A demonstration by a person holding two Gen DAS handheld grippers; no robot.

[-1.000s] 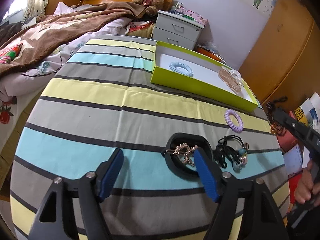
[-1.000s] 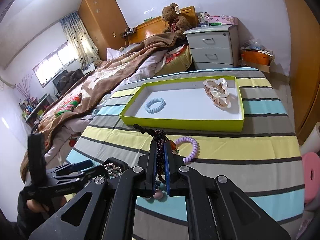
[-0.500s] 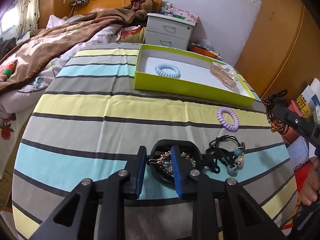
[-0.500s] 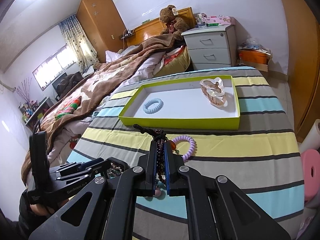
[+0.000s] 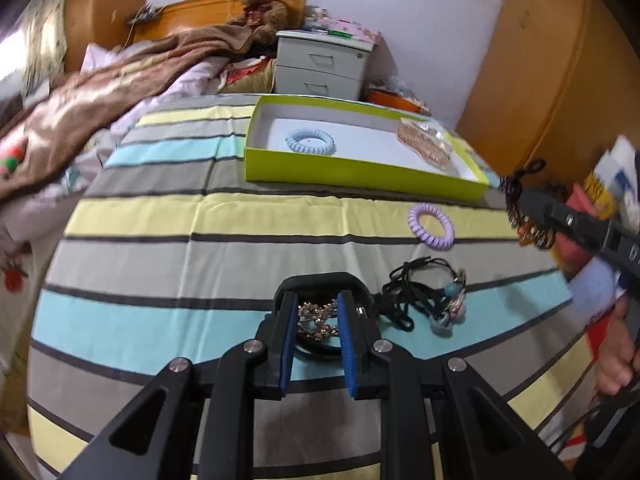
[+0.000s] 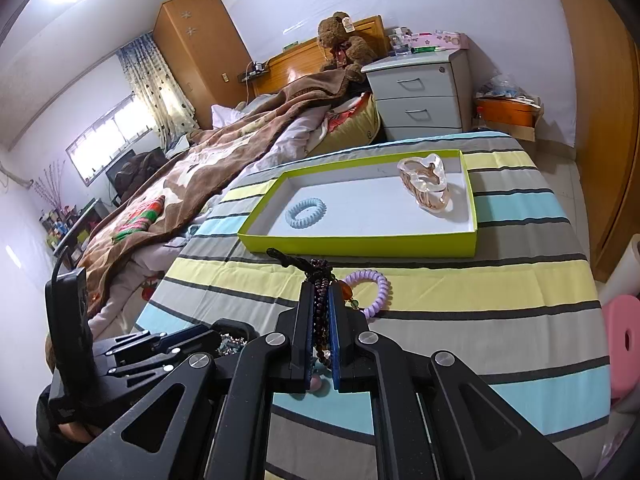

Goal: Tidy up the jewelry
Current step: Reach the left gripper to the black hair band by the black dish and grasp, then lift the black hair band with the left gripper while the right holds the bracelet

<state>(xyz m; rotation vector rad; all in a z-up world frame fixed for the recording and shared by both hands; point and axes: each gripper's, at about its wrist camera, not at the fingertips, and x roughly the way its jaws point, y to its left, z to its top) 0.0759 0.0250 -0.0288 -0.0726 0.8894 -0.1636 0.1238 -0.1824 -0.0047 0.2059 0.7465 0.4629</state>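
My left gripper [image 5: 317, 305] is shut on a gold rhinestone hair clip [image 5: 318, 318] that lies in a black dish [image 5: 320, 284] on the striped table. My right gripper [image 6: 321, 294] is shut on a dark bead bracelet [image 6: 320, 276] with an orange bead, held above the table; it also shows in the left wrist view [image 5: 520, 216]. A lime green tray [image 5: 360, 168] at the far side holds a blue coil hair tie [image 5: 310, 142] and a clear pink hair claw [image 6: 426, 186]. A purple coil hair tie [image 5: 431, 226] and a bundle of black hair ties [image 5: 428, 300] lie on the cloth.
The striped tablecloth [image 5: 180, 248] covers the table. A bed with a brown blanket [image 6: 192, 184] lies to the left. A white nightstand [image 6: 420, 96] and a teddy bear [image 6: 342, 44] stand behind the table. A wooden wardrobe [image 5: 560, 60] is on the right.
My left gripper has closed from wide open onto the hair clip in the black dish. My right gripper has held the bead bracelet and drifted slightly toward the tray.
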